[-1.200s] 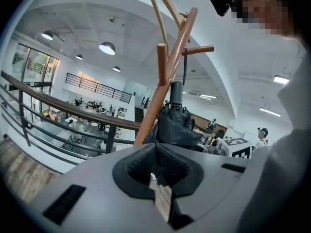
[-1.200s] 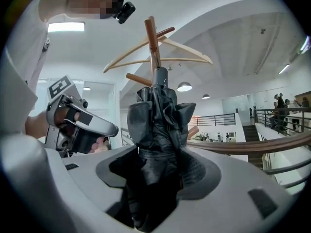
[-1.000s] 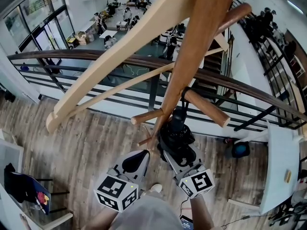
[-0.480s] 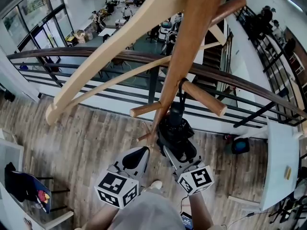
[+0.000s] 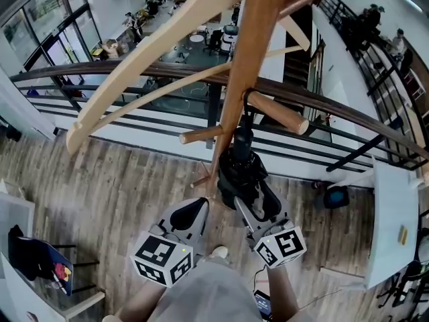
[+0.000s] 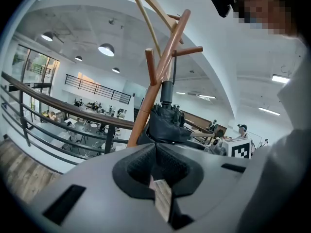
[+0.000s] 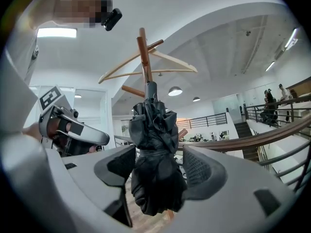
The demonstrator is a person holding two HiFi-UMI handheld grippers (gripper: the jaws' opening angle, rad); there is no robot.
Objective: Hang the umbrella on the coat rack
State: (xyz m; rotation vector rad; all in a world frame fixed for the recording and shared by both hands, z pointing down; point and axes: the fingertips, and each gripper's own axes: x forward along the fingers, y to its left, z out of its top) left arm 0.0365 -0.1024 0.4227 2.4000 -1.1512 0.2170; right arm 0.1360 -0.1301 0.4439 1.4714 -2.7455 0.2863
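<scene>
Umbrella [image 5: 242,173] upright beside coat rack [image 5: 251,59], handle end apparently up

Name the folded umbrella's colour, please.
The folded fabric umbrella is black, clearest in the right gripper view.

Grey left hand-held gripper [image 6: 155,149] and right hand-held gripper [image 7: 158,161] — black ribbed pads [image 7: 201,171], white cubes [image 5: 163,263] with black square markers

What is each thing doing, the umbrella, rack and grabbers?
umbrella, folded shut, hanging from a peg
coat rack, standing, bearing the umbrella and a hanger
hanger, hung near the rack's top, empty
left gripper, shut, empty
right gripper, jaws just been opening, apart around the umbrella
</scene>
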